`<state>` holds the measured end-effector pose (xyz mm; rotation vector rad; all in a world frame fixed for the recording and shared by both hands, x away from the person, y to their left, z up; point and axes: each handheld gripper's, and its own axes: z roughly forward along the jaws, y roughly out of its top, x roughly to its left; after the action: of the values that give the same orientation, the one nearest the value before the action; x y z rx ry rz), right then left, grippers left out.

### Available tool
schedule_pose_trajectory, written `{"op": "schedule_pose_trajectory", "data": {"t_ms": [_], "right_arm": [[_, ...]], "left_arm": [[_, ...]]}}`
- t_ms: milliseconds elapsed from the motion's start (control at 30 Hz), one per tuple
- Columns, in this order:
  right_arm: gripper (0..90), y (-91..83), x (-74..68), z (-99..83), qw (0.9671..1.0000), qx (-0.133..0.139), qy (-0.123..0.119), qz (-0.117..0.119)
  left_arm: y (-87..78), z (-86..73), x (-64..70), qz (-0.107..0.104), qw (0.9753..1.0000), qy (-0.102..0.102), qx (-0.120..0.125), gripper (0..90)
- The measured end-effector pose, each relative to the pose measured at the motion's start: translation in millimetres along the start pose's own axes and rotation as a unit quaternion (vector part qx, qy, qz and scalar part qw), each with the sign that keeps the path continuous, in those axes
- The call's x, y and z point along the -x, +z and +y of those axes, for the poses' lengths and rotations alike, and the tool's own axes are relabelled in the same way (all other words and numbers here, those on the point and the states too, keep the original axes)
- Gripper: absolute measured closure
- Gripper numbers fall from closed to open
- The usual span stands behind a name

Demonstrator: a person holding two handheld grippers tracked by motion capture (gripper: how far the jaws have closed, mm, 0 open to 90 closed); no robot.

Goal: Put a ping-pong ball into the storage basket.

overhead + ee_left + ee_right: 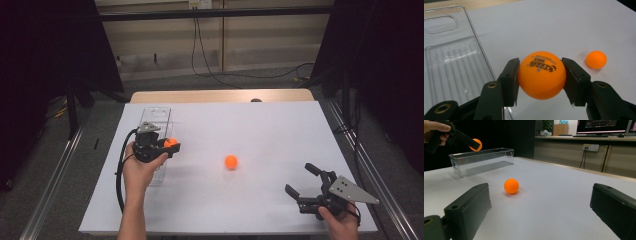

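White table (260,125) lies under both my grippers. Nearest me, my right gripper (306,186) rests on it with jaws spread wide, holding nothing. Beyond it, a loose ball (230,161) sits right of the bin (156,116). My left gripper (171,146) clamps a second ball (541,74) above the bin's right edge.

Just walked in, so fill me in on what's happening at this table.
A person holds a gripper in each hand. The left gripper is shut on an orange ball, held at the edge of a clear plastic bin. A second orange ball lies loose mid-table. The right gripper waits open near the table's near right corner.
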<state>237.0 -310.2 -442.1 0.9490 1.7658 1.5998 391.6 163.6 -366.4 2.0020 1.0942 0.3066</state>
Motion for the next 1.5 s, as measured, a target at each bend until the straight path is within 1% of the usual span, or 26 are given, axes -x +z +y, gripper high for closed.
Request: {"op": "schedule_pose_trajectory", "data": {"t_ms": [300,333,500,733,933,1167,1300,1433,1500], "right_arm": [[2.6,-0.1,0.1,0.1,1.0000,0.001,0.001,-0.001],[2.5,-0.1,0.0,0.2,1.0000,0.001,0.001,-0.001],[2.5,0.0,-0.2,0.3,1.0000,0.001,0.001,-0.001],[2.5,-0.1,0.6,0.0,1.0000,0.001,0.001,-0.002],[2.6,0.4,0.0,-0.3,1.0000,0.000,0.000,-0.001],[2.6,-0.1,0.0,-0.1,1.0000,0.000,0.000,-0.001],[2.6,-0.2,0.1,0.1,1.0000,0.001,0.000,-0.001],[2.5,0.3,0.2,-0.3,1.0000,-0.001,0.000,-0.002],[2.6,0.4,-0.2,-0.2,1.0000,-0.001,0.000,-0.001]], "left_arm": [[-0.4,-0.3,-1.0,0.005,1.0000,0.001,-0.003,50.8],[-0.2,-0.4,-1.3,0.006,1.0000,0.004,-0.004,50.8],[-0.1,-0.6,-1.2,0.006,1.0000,0.001,-0.004,50.8],[-1.4,-0.8,-2.7,0.009,1.0000,0.002,-0.004,50.8],[-4.6,-1.1,-5.4,0.010,0.9999,0.001,0.000,50.8],[-3.8,-2.2,-7.6,0.016,0.9999,0.000,-0.002,50.8],[-4.5,-2.4,-8.5,0.019,0.9998,-0.002,0.002,50.8],[-5.9,-2.4,-9.1,0.018,0.9998,0.000,0.000,50.8],[-6.3,-2.6,-9.2,0.022,0.9998,0.001,0.003,50.8]]}}
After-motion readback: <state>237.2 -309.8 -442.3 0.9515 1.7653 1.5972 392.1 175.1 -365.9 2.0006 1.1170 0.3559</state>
